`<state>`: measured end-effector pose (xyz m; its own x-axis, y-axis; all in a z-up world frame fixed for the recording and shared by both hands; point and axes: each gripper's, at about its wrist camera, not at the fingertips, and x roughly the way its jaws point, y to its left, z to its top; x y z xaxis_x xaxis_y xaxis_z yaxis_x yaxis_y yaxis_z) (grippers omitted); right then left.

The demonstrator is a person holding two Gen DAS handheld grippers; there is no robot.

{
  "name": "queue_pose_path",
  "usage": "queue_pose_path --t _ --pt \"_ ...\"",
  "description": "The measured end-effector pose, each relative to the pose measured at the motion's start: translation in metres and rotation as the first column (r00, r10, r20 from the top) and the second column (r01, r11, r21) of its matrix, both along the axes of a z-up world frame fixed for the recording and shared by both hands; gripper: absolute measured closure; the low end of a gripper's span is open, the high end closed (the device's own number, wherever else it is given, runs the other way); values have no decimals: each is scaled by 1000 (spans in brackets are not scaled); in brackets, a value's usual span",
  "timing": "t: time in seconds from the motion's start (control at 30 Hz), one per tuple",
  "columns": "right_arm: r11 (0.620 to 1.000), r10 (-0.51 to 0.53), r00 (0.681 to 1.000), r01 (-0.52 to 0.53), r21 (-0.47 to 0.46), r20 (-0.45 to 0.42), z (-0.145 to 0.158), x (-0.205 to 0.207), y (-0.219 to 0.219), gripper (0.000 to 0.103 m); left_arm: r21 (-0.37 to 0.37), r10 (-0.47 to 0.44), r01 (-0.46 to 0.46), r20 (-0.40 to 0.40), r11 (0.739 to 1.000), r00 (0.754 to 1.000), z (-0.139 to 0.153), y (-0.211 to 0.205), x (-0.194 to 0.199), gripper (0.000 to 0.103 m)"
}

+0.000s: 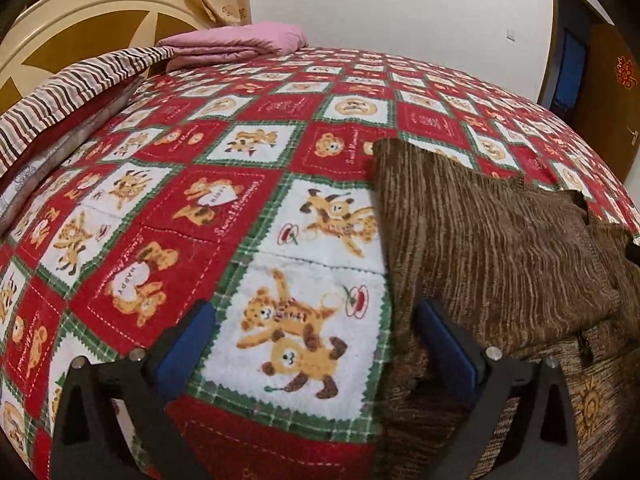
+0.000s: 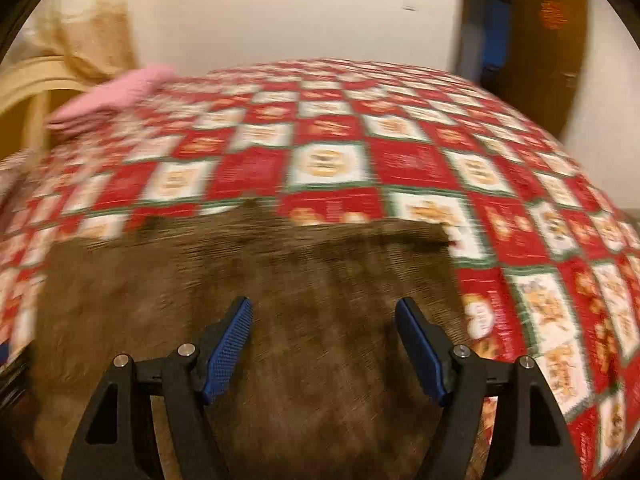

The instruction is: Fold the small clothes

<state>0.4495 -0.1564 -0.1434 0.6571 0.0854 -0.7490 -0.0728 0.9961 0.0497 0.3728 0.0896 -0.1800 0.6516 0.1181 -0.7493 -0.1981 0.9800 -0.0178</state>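
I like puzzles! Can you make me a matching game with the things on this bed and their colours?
Things:
1. knitted garment
2. folded blanket
3. striped cloth
4. gripper pads

Colours:
A. pink
B. blue
C. brown
D. dark and pale stripes

Pairs: 1-C, 2-A, 3-D, 4-B

A bed (image 1: 280, 92) is seen covered by a red, white and green checked blanket printed with teddy bears. A brown ribbed knitted garment (image 1: 480, 240) is spread flat on its near right part. A folded pink cloth (image 1: 240, 42) and a brown-and-cream striped cover (image 1: 72, 92) are laid along the far left edge.
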Motion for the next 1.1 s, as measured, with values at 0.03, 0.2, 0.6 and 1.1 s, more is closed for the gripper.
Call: queue_pose_path --t 0.03,0.2,0.6,1.1 --pt "998 42 999 -42 41 -6 2 -5 5 29 -4 0 0 1 1000 1000 0 0 0 0" --pt "962 231 966 -210 173 -114 -18 -21 45 66 -17 1 -1 8 1000 1000 0 2 -1 0" --pt "942 333 940 -329 61 -73 -16 -67 73 96 -45 47 -46 11 998 999 1 10 -9 0" --pt "987 -80 996 74 -140 -33 -18 -12 -70 38 333 -107 111 -31 936 994 15 -49 35 0"
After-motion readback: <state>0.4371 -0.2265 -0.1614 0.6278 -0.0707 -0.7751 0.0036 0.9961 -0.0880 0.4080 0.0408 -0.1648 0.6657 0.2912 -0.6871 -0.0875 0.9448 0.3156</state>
